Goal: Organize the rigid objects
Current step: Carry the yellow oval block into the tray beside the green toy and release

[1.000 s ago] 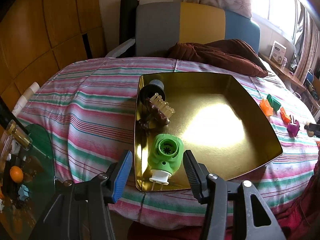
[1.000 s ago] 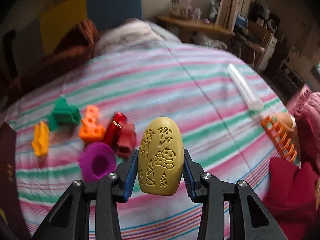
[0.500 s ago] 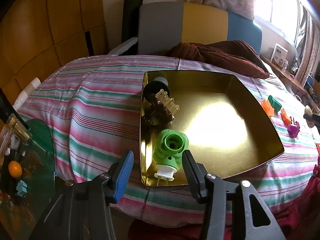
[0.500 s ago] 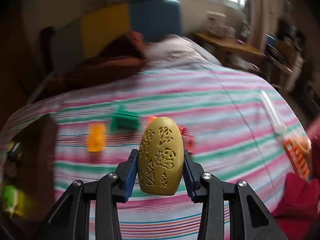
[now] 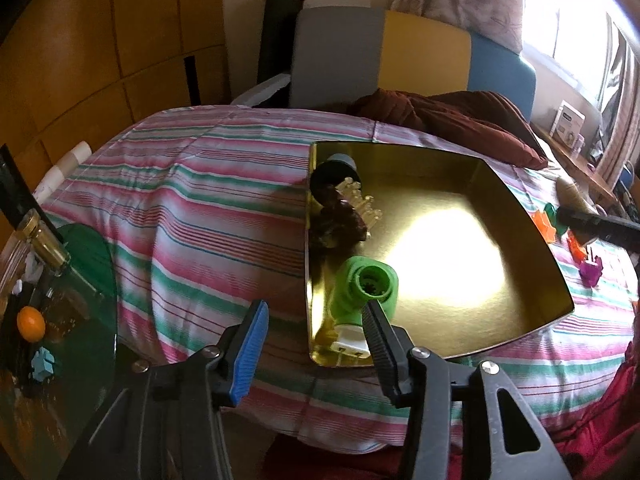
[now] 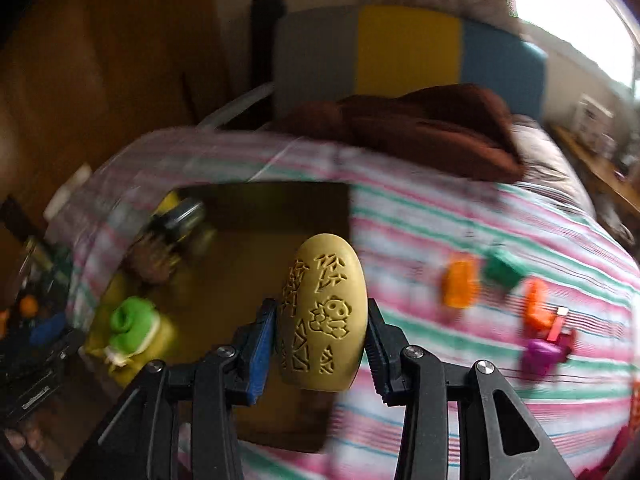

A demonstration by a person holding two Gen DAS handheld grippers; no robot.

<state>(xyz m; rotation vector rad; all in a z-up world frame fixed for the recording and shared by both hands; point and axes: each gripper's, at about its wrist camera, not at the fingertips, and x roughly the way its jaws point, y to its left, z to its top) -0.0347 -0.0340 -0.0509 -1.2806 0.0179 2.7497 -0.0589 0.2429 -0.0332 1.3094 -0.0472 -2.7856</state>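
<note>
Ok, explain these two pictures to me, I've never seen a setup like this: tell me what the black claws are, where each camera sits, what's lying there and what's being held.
The black claws are hand-held two-finger grippers, one in each of a person's hands, each carrying a wide-angle camera that looks out along its fingers.

The left gripper is open and holds nothing. Past it, on a striped bedspread, sits a gold tray holding a green plug-like piece and some dark and clear pieces.

The right gripper is clamped on a yellow carved egg-shaped block, in front of the tray. That view is blurred. Small coloured blocks lie on the bedspread beside the tray.
</note>
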